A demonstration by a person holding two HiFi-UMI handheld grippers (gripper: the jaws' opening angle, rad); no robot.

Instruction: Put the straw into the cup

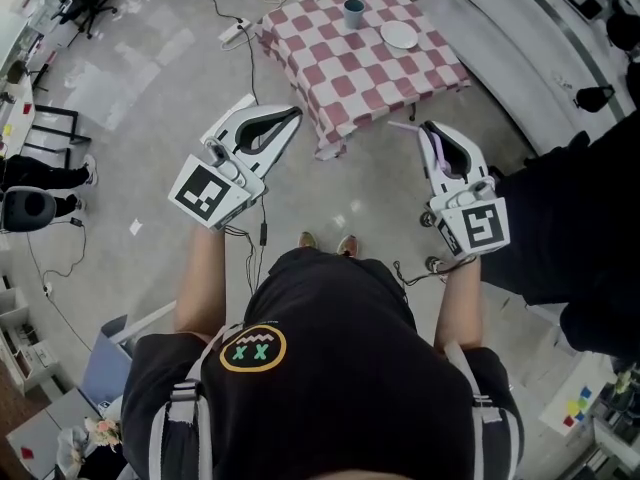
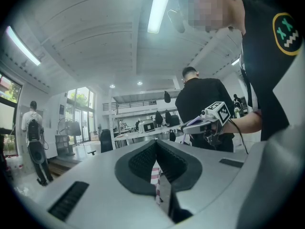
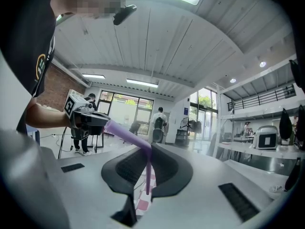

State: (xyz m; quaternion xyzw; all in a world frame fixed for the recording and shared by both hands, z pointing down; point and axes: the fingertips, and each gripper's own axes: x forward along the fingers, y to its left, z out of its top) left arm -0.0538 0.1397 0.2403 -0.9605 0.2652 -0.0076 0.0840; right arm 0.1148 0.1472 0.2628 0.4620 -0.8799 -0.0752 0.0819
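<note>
My right gripper (image 1: pixel 427 128) is shut on a bent purple straw (image 3: pixel 148 171). The long part of the straw stands between the pads and its short end sticks out to the left (image 1: pixel 403 125). A dark teal cup (image 1: pixel 354 10) stands upright at the far side of a small table with a red-and-white checked cloth (image 1: pixel 330 63), well ahead of both grippers. My left gripper (image 1: pixel 292 115) is held level at the left, shut with nothing in it; its pads (image 2: pixel 143 159) meet at the tip. Both grippers hang over the floor, short of the table.
A white plate (image 1: pixel 400 35) lies on the cloth right of the cup. Cables and a power strip (image 1: pixel 232 33) run over the grey floor left of the table. A person in black (image 1: pixel 580 238) stands close on my right. An office chair (image 1: pixel 25 208) is far left.
</note>
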